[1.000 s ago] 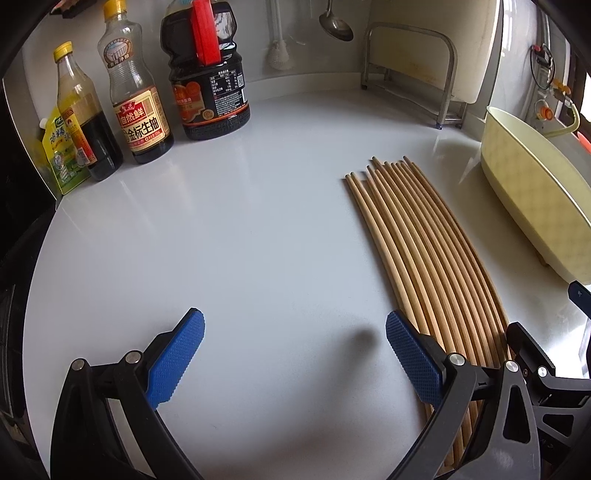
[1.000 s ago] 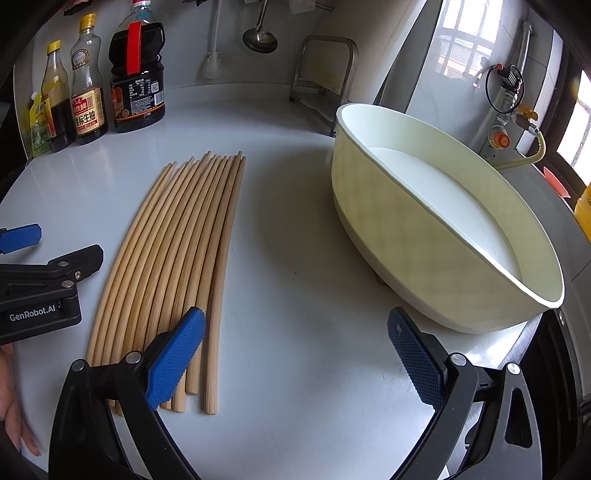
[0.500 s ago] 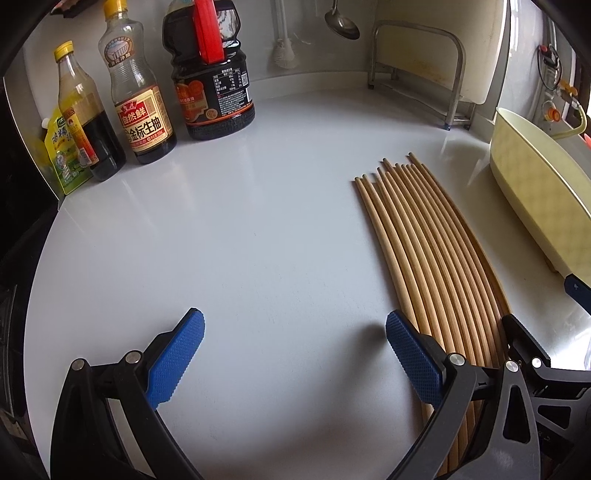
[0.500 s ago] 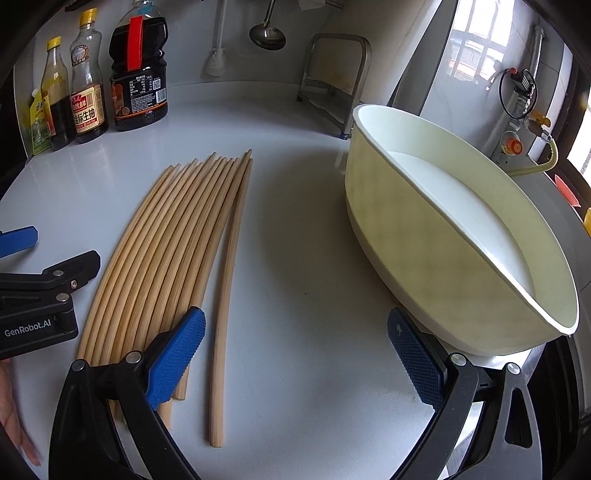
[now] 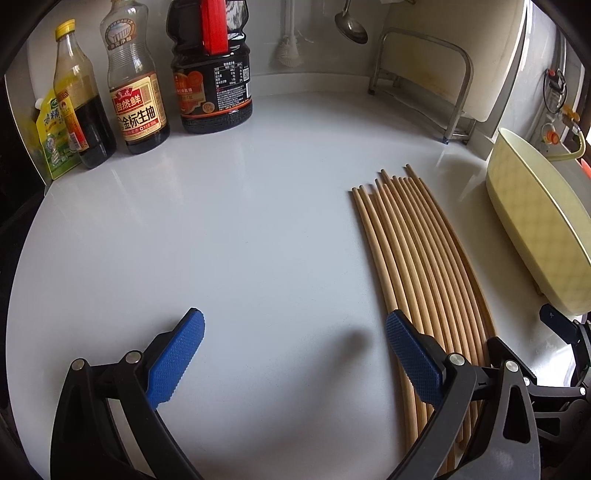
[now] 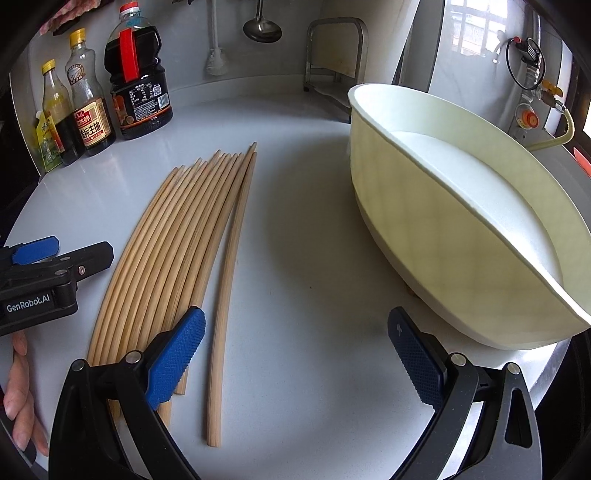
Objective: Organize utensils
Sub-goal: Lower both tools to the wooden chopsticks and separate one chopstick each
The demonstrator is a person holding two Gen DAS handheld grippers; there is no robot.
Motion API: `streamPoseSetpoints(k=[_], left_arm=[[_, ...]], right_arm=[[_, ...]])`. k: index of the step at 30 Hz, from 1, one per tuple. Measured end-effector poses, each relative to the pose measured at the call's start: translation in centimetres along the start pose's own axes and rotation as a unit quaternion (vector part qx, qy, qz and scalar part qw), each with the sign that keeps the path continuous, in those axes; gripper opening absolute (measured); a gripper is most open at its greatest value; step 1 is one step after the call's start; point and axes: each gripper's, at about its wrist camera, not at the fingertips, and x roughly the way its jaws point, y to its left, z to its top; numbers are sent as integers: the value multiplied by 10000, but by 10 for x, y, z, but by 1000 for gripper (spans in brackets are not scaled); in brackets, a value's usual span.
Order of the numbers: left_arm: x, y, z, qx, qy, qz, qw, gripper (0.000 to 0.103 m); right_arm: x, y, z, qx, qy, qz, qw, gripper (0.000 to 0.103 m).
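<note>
Now right hand-held gripper (image 6: 295, 354) wide, stray chopstick (image 6: 229, 280) between pads; left hand-held gripper (image 5: 295, 354) wide.

A home kitchen: sauce bottles (image 5: 138, 110) stand along the back of a white worktop (image 5: 240, 240), a ladle (image 5: 351, 26) hangs on the wall, and a gas hose (image 6: 557, 129) runs by the window.

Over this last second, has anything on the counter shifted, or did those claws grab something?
One chopstick on the basin side has slid out from the row of chopsticks and now lies apart. Neither the right claw nor the left claw took hold of anything; both remain open. The basin and sauce bottles stayed put.
</note>
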Motion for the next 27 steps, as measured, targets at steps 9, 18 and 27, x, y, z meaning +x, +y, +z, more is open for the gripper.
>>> streamPoseSetpoints(k=[9,18,27], left_arm=[[1,-7,-2,152,78,-114,9998,97],[1,-6,-5,149,202,-237,9994,97],[3,-7,-2,417,87,384,9984,98]], right_arm=[[1,-3,-1,50,23,63,10000,95],[0,-2,0,52,11,48,10000,95],[-1,0,1,8,-26,-30,10000,95]])
